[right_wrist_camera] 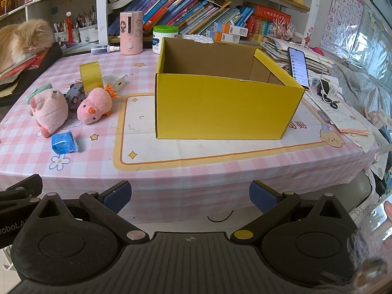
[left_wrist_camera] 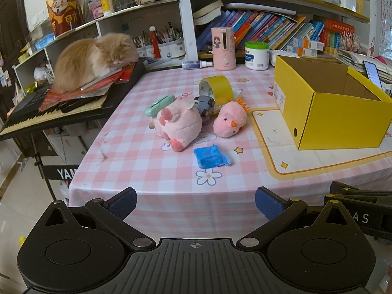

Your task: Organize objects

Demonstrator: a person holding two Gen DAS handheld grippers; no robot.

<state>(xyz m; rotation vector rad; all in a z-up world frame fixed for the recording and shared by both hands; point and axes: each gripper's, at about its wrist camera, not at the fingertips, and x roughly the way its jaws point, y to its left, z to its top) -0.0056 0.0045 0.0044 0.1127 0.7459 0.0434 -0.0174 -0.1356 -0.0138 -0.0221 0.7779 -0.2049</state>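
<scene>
On the pink-checked bench [left_wrist_camera: 137, 161] the loose things lie in a cluster left of the open yellow cardboard box [right_wrist_camera: 220, 107], which looks empty: a mint-green clip-like gadget [left_wrist_camera: 159, 104], a large pale pink plush toy [left_wrist_camera: 180, 125], a grey toy car [left_wrist_camera: 204, 105], a roll of yellow tape [left_wrist_camera: 218, 88], a small pink plush chick with an orange beak [left_wrist_camera: 230, 122] and a crinkly blue wrapped packet [left_wrist_camera: 212, 156]. The plush toys should be light and squashy, best pinched across the body, while the tape roll is stiff and the packet likely slippery. Both the left gripper [left_wrist_camera: 196, 202] and the right gripper [right_wrist_camera: 189, 194] hang wide apart and empty short of the bench edge; "YAM" reads on the keyboard stand [left_wrist_camera: 61, 172].
</scene>
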